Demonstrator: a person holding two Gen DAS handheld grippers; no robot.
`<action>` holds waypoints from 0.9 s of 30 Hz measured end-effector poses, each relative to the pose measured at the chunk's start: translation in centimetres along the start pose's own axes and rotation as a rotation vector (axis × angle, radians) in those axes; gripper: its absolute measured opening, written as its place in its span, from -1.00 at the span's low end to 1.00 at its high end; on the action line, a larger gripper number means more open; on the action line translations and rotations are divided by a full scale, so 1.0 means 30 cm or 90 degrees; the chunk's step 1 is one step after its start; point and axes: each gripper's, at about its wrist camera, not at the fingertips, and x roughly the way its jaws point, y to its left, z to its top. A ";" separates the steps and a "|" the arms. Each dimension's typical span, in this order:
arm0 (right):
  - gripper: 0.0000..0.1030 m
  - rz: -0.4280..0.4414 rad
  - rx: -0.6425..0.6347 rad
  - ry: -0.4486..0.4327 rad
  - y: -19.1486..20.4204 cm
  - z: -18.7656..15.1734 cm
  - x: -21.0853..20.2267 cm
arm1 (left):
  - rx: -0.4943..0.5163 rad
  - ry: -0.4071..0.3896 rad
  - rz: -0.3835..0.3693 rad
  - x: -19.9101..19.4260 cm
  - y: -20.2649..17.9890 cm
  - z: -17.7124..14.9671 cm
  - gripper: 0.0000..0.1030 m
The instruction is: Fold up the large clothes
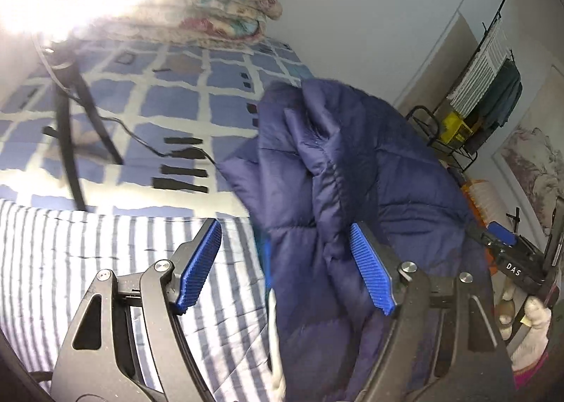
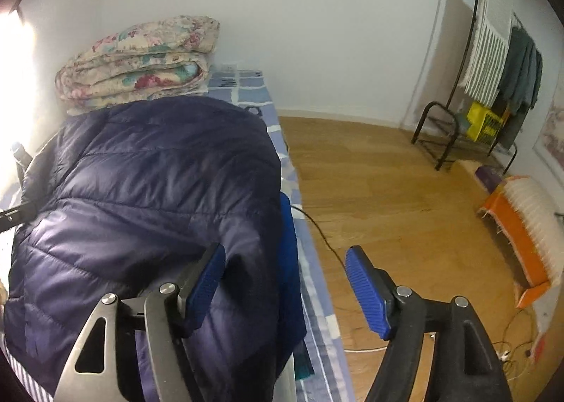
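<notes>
one navy jacket (image 2: 148,190), one folded quilt (image 2: 141,60), two grippers (image 1: 285,268)

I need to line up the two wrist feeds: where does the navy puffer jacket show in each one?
Left wrist view: navy puffer jacket fills centre-right, bunched on the bed, behind the right-hand finger of the left gripper.
Right wrist view: navy puffer jacket fills left and centre, behind the left-hand finger of the right gripper.
Shared landmark: folded floral quilt at the bed's far end.

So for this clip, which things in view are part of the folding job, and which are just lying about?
Part of the job:
- navy puffer jacket
- left gripper, jaws open
- right gripper, jaws open
- bed, the work surface

Lying about:
- folded floral quilt
- black tripod
- clothes rack
- yellow crate
- orange stool
</notes>
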 end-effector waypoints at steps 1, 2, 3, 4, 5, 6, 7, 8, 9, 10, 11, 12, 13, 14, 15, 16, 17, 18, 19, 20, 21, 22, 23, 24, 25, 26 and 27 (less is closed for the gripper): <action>0.42 0.003 0.000 -0.003 0.009 0.000 -0.023 | 0.003 -0.006 0.005 -0.031 0.001 -0.008 0.51; 0.42 0.005 0.000 -0.006 0.018 -0.001 -0.040 | 0.007 -0.010 0.008 -0.056 0.001 -0.015 0.51; 0.42 0.006 0.001 -0.011 0.026 -0.004 -0.063 | 0.012 -0.015 0.010 -0.086 0.001 -0.025 0.51; 0.42 0.006 -0.001 -0.015 0.038 -0.009 -0.088 | 0.018 -0.020 0.011 -0.114 -0.001 -0.034 0.51; 0.42 0.008 -0.002 -0.020 0.051 -0.015 -0.115 | 0.026 -0.026 0.014 -0.151 -0.004 -0.049 0.51; 0.42 0.010 -0.002 -0.023 0.059 -0.024 -0.140 | 0.032 -0.031 0.015 -0.184 -0.006 -0.061 0.51; 0.42 0.013 -0.003 -0.026 0.073 -0.028 -0.165 | 0.035 -0.033 0.014 -0.213 -0.008 -0.070 0.51; 0.42 0.018 -0.004 -0.030 0.089 -0.033 -0.195 | 0.039 -0.038 0.013 -0.253 -0.016 -0.085 0.51; 0.42 0.021 -0.008 -0.035 0.103 -0.041 -0.229 | 0.044 -0.042 0.013 -0.292 -0.024 -0.099 0.51; 0.42 0.022 -0.011 -0.039 0.113 -0.052 -0.261 | 0.049 -0.046 0.011 -0.327 -0.033 -0.109 0.51; 0.42 0.024 -0.012 -0.045 0.123 -0.059 -0.297 | 0.056 -0.052 0.008 -0.373 -0.046 -0.123 0.51; 0.42 0.030 -0.012 -0.052 0.132 -0.070 -0.342 | 0.062 -0.056 0.008 -0.416 -0.061 -0.134 0.51; 0.42 0.034 -0.011 -0.056 0.136 -0.080 -0.380 | 0.068 -0.062 0.008 -0.474 -0.079 -0.153 0.51; 0.42 0.037 -0.012 -0.061 0.141 -0.091 -0.427 | 0.072 -0.065 0.006 -0.514 -0.096 -0.166 0.51; 0.42 0.037 -0.013 -0.066 0.144 -0.101 -0.467 | 0.075 -0.069 0.003 -0.566 -0.112 -0.182 0.51; 0.42 0.041 -0.012 -0.074 0.147 -0.112 -0.523 | 0.079 -0.075 -0.001 -0.633 -0.131 -0.203 0.51; 0.43 0.047 -0.008 -0.081 0.148 -0.126 -0.577 | 0.081 -0.078 -0.002 -0.675 -0.143 -0.212 0.51; 0.44 0.052 -0.003 -0.085 0.145 -0.138 -0.625 | 0.082 -0.081 -0.004 -0.727 -0.154 -0.229 0.50; 0.44 0.054 0.001 -0.087 0.144 -0.152 -0.682 | 0.082 -0.083 -0.007 -0.778 -0.158 -0.248 0.51; 0.44 0.056 0.002 -0.085 0.148 -0.159 -0.724 | 0.085 -0.090 -0.006 -0.843 -0.166 -0.271 0.51; 0.44 0.061 0.001 -0.086 0.152 -0.173 -0.770 | 0.091 -0.095 -0.003 -0.896 -0.172 -0.291 0.51; 0.45 0.062 -0.007 -0.090 0.161 -0.189 -0.830 | 0.099 -0.104 0.000 -0.963 -0.180 -0.314 0.51; 0.45 0.057 -0.014 -0.093 0.171 -0.206 -0.880 | 0.105 -0.111 0.004 -1.022 -0.186 -0.337 0.51; 0.46 0.054 -0.021 -0.098 0.179 -0.224 -0.924 | 0.110 -0.117 0.007 -1.072 -0.190 -0.357 0.51; 0.48 0.053 -0.030 -0.103 0.193 -0.245 -0.983 | 0.113 -0.123 0.010 -1.123 -0.193 -0.379 0.51; 0.48 0.049 -0.035 -0.107 0.203 -0.264 -1.031 | 0.118 -0.130 0.011 -1.180 -0.198 -0.405 0.51; 0.49 0.050 -0.036 -0.112 0.213 -0.286 -1.082 | 0.122 -0.135 0.015 -1.224 -0.204 -0.426 0.51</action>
